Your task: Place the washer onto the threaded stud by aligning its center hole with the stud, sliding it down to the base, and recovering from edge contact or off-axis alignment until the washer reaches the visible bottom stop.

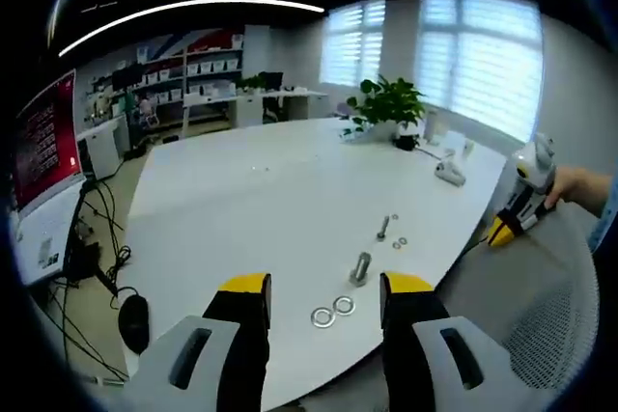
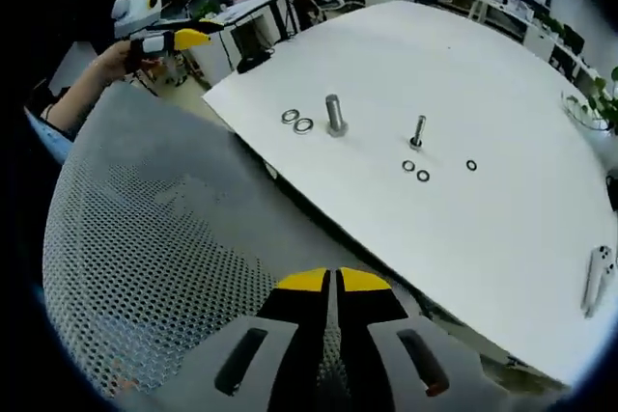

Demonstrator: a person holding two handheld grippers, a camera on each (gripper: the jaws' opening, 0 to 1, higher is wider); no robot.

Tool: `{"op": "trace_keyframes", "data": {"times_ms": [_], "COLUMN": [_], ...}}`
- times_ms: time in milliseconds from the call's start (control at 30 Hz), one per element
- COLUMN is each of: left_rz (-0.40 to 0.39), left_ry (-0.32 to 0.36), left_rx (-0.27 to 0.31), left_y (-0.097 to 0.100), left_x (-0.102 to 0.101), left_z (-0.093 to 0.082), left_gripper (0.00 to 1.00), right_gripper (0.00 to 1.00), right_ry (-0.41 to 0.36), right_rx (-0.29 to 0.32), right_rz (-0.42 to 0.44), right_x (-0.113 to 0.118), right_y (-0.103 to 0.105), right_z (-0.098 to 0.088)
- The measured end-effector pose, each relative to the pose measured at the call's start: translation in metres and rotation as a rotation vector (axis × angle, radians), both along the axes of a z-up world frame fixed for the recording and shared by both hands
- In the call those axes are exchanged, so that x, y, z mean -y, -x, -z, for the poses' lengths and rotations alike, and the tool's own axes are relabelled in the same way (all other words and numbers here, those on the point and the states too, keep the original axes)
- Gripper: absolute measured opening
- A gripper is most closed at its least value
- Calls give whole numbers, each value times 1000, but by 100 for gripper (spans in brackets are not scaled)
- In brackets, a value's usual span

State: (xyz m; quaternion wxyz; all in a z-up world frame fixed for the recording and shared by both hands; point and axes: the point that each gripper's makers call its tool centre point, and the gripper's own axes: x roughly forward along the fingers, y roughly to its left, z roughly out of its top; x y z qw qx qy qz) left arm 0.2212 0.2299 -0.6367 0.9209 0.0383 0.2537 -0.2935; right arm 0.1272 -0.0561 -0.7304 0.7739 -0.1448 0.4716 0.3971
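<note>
A white office table (image 1: 251,209) carries two flat silvery ring washers (image 1: 332,312) just left of an upright threaded stud (image 1: 361,267). The left gripper (image 1: 324,288) gapes wide, empty; the right gripper (image 2: 334,282) is pressed closed, empty.

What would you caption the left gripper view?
Open left gripper hovers before two washers and an upright stud on a white table.

Open white tabletop (image 2: 502,229) is seen around the large upright threaded steel stud (image 2: 335,114); passage is narrowed by two silver washers (image 2: 296,121) just beside it and a smaller upright bolt (image 2: 417,131) nearby.
</note>
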Motion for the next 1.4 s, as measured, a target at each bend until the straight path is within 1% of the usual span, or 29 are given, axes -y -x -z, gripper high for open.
{"op": "trace_keyframes", "data": {"times_ms": [33, 67, 167, 233, 300, 333, 367, 433, 467, 533, 567, 633, 733, 767, 833, 900, 933, 1000, 1100, 1200, 1333, 1400], "left_rz": [5, 10, 24, 32, 45, 53, 68, 94, 108, 161, 178, 219, 269, 298, 341, 392, 412, 432, 450, 492, 547, 559], "left_ry": [-7, -12, -15, -20, -35, -43, -56, -80, -91, -129, -144, -179, -211, -233, -264, -304, -323, -344, -368, -427, -462, -511], "left_rx": [4, 7, -2, -8, -15, -21, -34, -49, -58, -90, -98, -122, -143, -159, -176, -186, -206, -219, -239, -259, -274, -280], "left_y": [-1, -1, -1, -1, -2, -2, -2, -2, -2, -1, 0, 0, -1, -1, 0, -1, 0, -5, -13, -20, -24, -27], "left_x": [1, 2, 6, 9, 9, 10, 10, 12, 13, 16, 17, 20, 24, 24, 26, 27, 28, 28, 28, 26, 35, 35], "left_z": [0, 0, 3, 6, 10, 13, 17, 23, 26, 36, 39, 47, 59, 66, 75, 88, 95, 106, 118, 131, 143, 152], "left_gripper": [43, 43, 43, 43, 42, 42, 42, 41, 41, 41, 41, 41, 41, 40, 39, 38, 37, 36, 36, 35, 30, 31], "right_gripper": [6, 6, 6, 6, 4, 4, 4, 4, 4, 4, 5, 5, 5, 5, 5, 5, 5, 5, 4, 4, 4, 4], "right_ry": [-14, -27, -33, -31, -19, -13, -18, -31, -28, -22, -14, 2, -10, -8, -7, -9, -9, -12, -14, -20, -23, -25], "right_rx": [21, 18, -36, -6, -4, 8, 9, -12, -11, 10, 9, 2, -9, -6, 4, 11, 8, 11, 13, 7, 3, 0], "right_rz": [-22, -19, 36, 0, -45, -63, -47, 33, 26, -5, -10, 8, 21, 20, 11, 7, 11, 0, -16, -13, -5, 4], "right_x": [-2, -2, 1, -2, -5, -5, -5, -3, -1, -4, -4, -2, -1, -1, -2, -2, -2, -3, -4, -4, -4, -4], "right_y": [0, 0, 0, 1, 4, 4, 4, 0, 0, 1, 1, -1, 0, -1, 0, 0, -1, 0, 1, 1, 0, 0], "right_z": [-2, -3, -1, -1, -1, -1, -1, 1, 1, 0, 1, 4, 3, 3, 3, 2, 2, 2, 2, 2, 2, 2]}}
